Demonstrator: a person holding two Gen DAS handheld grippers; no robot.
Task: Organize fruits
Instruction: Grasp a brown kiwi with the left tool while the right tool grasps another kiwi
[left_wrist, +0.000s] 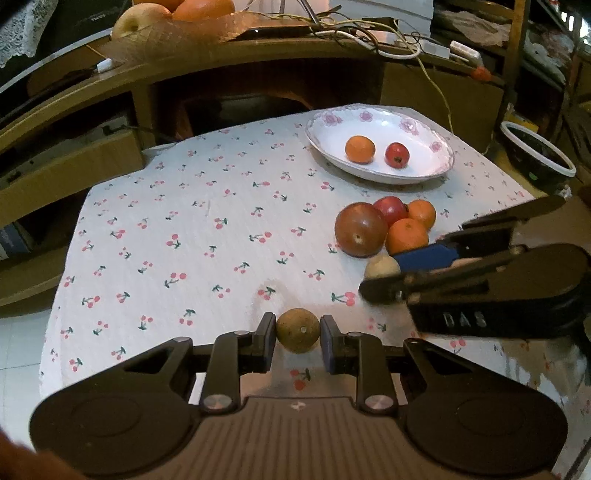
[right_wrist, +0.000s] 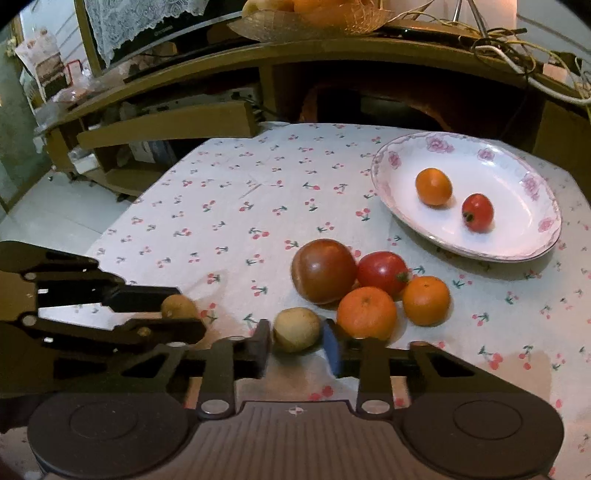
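While two fruits lie in the plate (left_wrist: 380, 173):
Left gripper (left_wrist: 297, 332): clasps one brown fruit (left_wrist: 297, 329).
Right gripper (right_wrist: 295, 339): straddles one pale fruit (right_wrist: 296, 328); grip uncertain.
Pile: two oranges (right_wrist: 366, 313), one red fruit (right_wrist: 382, 272), one large brownish fruit (right_wrist: 323, 270).

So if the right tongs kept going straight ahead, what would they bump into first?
The right tongs already have a small round tan fruit between their fingers. Straight on, they would probably push it toward the big dark red-brown tomato, with the orange mandarin brushing the right finger. Depth is hard to judge.
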